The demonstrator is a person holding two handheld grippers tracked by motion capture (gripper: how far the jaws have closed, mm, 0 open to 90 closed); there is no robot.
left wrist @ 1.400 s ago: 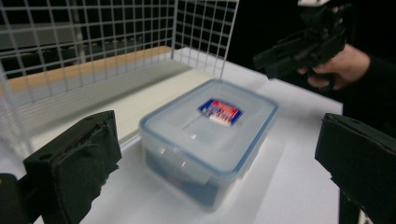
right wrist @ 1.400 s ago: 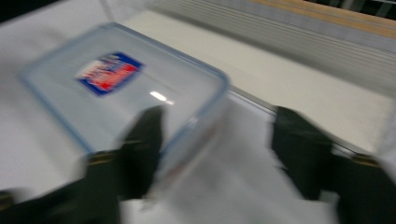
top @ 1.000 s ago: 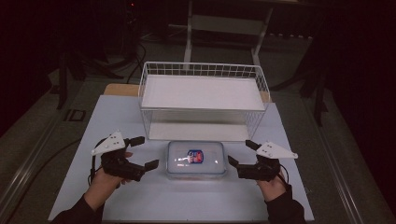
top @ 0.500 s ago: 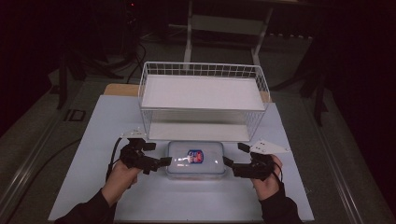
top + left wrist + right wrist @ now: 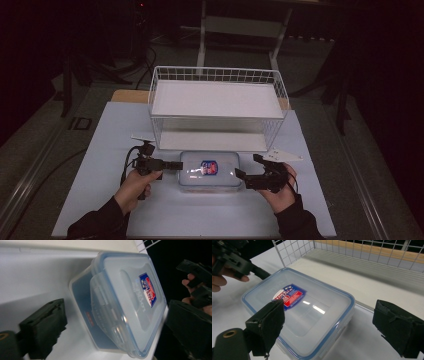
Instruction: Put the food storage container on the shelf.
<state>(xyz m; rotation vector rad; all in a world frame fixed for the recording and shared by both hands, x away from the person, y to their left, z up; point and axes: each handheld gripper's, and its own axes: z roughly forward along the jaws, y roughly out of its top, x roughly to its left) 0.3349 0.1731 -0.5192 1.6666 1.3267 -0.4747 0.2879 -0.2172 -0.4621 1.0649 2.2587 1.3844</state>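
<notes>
A clear plastic food container (image 5: 210,171) with a blue-edged snap lid and a red-and-blue label (image 5: 210,167) sits flat on the white table (image 5: 100,150), near the person's edge. It lies directly in front of a white wire basket (image 5: 218,107), close to the basket's front wall but apart from it. The lid is seated on the box. In the left gripper view the side latch flap (image 5: 105,307) of the container (image 5: 117,312) stands out a little from the wall of the box.

The left gripper (image 5: 170,166) is held in the person's left hand (image 5: 136,182) at the container's left end, jaws pointing level toward the box. Its jaws have just been closing slightly, yet they stand wide: the left gripper view shows one pad (image 5: 47,322) on the table side and the other at the far right of the picture, with the end of the container between them and neither pad pressing on it. Whether the tips touch the latch cannot be told.

The right gripper (image 5: 243,177) is held in the right hand (image 5: 280,192) at the container's right end, angled toward the near right corner. Its jaws have just been opening and stand wide. In the right gripper view one pad (image 5: 268,322) hangs over the lid (image 5: 302,307) and the other (image 5: 397,327) lies beyond the corner, over bare table; the corner lies between them, ungripped.

A cable (image 5: 127,162) trails from the left gripper across the table.
</notes>
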